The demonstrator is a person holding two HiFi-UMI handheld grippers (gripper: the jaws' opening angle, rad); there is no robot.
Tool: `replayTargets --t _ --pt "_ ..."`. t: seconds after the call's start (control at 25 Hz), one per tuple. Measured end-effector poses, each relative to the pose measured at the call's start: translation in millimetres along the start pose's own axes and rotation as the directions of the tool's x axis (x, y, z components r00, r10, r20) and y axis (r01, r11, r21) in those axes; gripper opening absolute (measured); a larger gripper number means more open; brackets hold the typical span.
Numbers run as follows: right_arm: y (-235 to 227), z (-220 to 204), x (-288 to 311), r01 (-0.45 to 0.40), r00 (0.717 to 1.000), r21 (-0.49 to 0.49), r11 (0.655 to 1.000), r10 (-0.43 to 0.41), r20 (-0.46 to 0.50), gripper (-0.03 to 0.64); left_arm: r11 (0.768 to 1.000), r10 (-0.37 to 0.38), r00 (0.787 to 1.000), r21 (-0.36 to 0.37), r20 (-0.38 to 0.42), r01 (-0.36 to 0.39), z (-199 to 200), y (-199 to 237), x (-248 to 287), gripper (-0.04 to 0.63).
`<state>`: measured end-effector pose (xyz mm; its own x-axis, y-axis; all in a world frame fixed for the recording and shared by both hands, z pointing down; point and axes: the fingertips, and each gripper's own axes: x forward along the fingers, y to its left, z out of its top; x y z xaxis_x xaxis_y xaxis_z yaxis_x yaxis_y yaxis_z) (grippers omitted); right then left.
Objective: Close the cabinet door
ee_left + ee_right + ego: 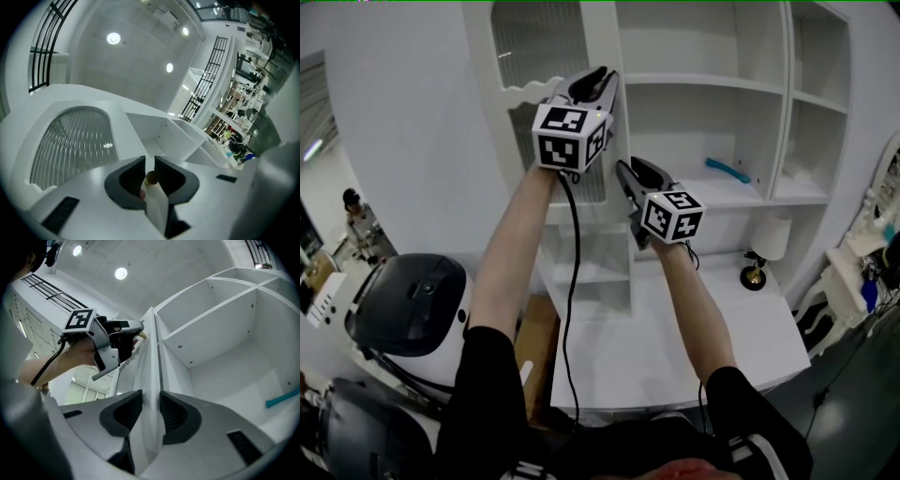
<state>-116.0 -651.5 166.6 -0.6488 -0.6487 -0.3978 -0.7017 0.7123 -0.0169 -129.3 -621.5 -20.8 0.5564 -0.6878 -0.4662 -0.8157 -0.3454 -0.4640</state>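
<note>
Left gripper (150,161) pinches the open cabinet door (539,47), upper left of frame, at its knob (151,177); right gripper (150,394) clamps the same edge lower, so I can swing it shut.

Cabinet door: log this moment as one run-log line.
cabinet door: open | left gripper: shut on its edge at knob | right gripper: shut on edge below
</note>
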Motion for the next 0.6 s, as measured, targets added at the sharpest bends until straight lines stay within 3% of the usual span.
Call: replayTargets --t 0.6 --pt "-17 -9 14 0.058 0.998 -0.020 0.998 -0.058 -0.032 0.133 0.999 0.033 0.998 0.012 -0.052 -0.032 -19 6 16 0.069"
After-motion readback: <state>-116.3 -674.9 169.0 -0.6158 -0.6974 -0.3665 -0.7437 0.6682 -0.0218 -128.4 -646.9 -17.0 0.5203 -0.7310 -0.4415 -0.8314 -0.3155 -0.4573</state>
